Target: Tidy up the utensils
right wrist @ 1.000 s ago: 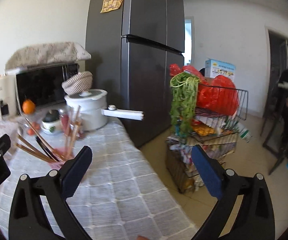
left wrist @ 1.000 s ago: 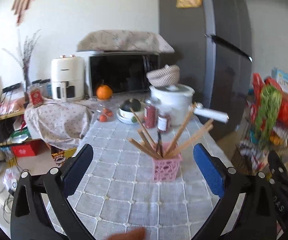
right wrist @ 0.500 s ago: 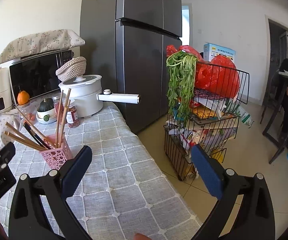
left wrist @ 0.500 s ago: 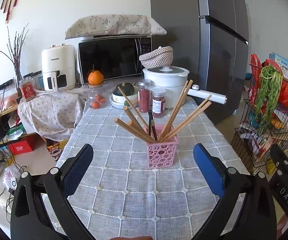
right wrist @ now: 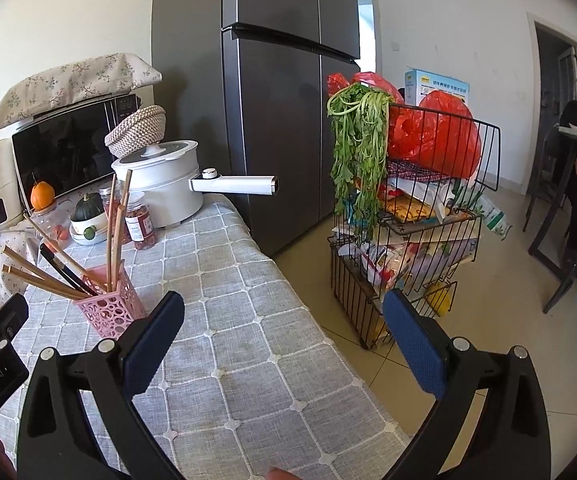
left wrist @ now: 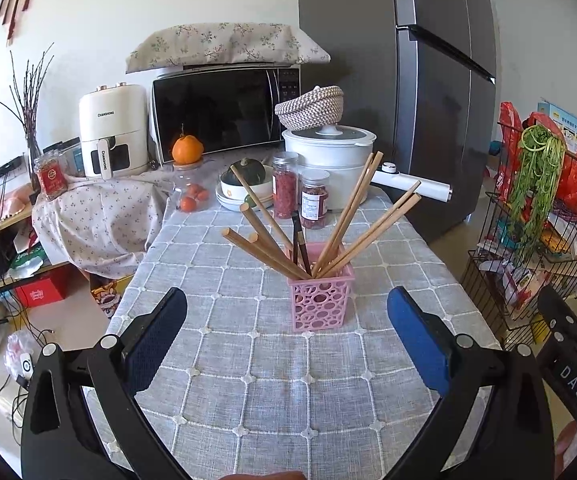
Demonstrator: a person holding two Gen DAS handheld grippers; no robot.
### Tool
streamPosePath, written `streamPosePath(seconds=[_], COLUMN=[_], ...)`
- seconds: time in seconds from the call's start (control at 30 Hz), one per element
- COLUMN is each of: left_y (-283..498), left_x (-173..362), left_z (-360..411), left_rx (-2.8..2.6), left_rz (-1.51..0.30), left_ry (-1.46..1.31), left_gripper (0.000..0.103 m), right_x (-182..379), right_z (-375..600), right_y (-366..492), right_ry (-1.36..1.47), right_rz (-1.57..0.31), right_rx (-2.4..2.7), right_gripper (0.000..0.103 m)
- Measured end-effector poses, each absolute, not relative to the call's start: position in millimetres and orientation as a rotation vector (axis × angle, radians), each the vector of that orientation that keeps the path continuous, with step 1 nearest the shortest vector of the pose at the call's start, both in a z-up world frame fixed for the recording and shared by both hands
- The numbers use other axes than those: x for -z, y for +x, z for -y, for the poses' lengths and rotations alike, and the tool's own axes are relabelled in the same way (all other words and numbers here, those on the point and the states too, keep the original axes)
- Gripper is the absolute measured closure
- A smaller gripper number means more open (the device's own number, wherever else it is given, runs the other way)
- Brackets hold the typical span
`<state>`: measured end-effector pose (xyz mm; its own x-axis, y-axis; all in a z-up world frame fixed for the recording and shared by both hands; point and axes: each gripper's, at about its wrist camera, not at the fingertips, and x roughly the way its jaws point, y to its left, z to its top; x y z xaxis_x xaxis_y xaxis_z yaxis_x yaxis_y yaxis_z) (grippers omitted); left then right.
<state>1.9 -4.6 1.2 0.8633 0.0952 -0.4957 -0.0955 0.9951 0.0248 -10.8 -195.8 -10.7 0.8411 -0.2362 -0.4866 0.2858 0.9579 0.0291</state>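
The left gripper (left wrist: 284, 332) is hovering low over the near part of the table (left wrist: 216, 360) with its jaws spread wide and gripping nothing. The pink holder (left wrist: 321, 298) is standing upright straight ahead of it, framed between the two blue pads, toward the middle of the table. The wooden chopsticks (left wrist: 352, 220) are fanning out of the holder, their long axes leaning left and right, away from vertical; a dark pair (left wrist: 299, 240) is standing nearly upright among them. The right gripper (right wrist: 282, 336) is also gaping wide and empty, pointing over the table's right edge toward the floor, so the holder is lying off to its left. The left gripper is judged better aligned for any coming reach.
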Motion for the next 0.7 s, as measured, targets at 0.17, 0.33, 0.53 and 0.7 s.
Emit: streamPosePath(seconds=[0.17, 0.33, 0.53, 0.7], left_y=[1.8, 1.9, 2.1, 2.4], left_x=[1.5, 2.0, 1.8, 2.4], left_z=[4.9, 6.6, 7.1, 7.4], left_rx=[-0.103, -0.103, -0.103, -0.101], left_rz=[-0.527, -0.535, -0.541, -0.544], left_ry=[-0.004, -0.003, 0.0, 0.003], left_gripper=[0.007, 0.007, 0.007, 0.007], right_x=[12.1, 12.6, 13.1, 13.4], right_z=[194.2, 193.7, 192.1, 191.8], right_y=[-9.1, -9.1, -9.1, -9.0], right_ry=[0.097, 0.097, 0.095, 0.096], right_rz=[-0.511, -0.513, -0.513, -0.515], right_rx=[0.266, 0.264, 0.263, 0.261], right_gripper=[0.006, 0.006, 0.006, 0.006])
